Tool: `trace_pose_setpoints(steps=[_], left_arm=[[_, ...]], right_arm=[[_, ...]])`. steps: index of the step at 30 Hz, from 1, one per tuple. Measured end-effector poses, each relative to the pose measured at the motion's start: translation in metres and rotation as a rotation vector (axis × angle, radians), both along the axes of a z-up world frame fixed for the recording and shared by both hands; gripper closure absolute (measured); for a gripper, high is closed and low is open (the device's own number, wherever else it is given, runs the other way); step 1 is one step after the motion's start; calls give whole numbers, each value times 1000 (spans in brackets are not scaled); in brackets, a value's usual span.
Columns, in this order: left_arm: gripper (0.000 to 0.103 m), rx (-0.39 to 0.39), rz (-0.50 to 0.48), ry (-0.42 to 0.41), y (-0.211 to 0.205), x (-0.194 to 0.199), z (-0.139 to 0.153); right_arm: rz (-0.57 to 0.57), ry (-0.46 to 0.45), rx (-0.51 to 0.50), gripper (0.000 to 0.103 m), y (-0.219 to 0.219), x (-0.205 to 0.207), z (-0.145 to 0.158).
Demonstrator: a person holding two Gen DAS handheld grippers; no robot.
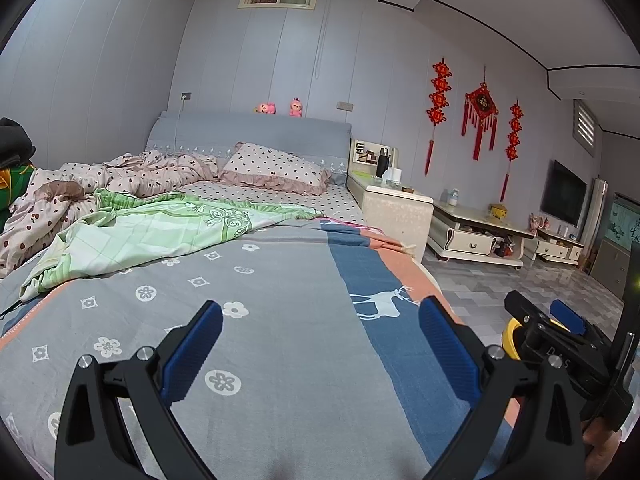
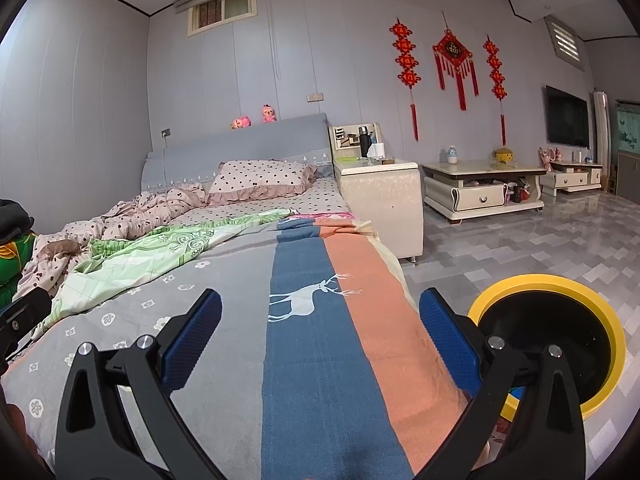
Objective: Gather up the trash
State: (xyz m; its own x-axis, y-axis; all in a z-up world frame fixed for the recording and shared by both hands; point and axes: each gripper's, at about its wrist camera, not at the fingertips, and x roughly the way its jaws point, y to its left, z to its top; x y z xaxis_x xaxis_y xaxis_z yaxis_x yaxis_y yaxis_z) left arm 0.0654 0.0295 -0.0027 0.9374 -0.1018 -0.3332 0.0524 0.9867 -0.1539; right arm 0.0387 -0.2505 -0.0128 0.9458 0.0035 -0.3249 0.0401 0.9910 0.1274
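Both tongs, L [image 1: 320,344] & R [image 2: 320,340], gape empty over bed edge [image 2: 384,264]; yellow-rimmed bin [image 2: 552,340] beside.

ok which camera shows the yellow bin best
The right wrist view: the yellow bin sits on the floor beside the bed, its round rim and dark inside open to view. The left wrist view catches only a sliver of its rim, hidden behind the right tool.

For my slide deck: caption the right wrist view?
Open right gripper above a deer-print blanket, yellow-rimmed trash bin on the floor beside the bed.
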Motion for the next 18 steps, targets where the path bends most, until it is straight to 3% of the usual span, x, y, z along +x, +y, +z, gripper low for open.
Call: trace_pose_setpoints(steps=[18], left_arm=[[8,-4,-2,4,1,0,-3]], right_arm=[[-6,25,7,8,-3,4,-6]])
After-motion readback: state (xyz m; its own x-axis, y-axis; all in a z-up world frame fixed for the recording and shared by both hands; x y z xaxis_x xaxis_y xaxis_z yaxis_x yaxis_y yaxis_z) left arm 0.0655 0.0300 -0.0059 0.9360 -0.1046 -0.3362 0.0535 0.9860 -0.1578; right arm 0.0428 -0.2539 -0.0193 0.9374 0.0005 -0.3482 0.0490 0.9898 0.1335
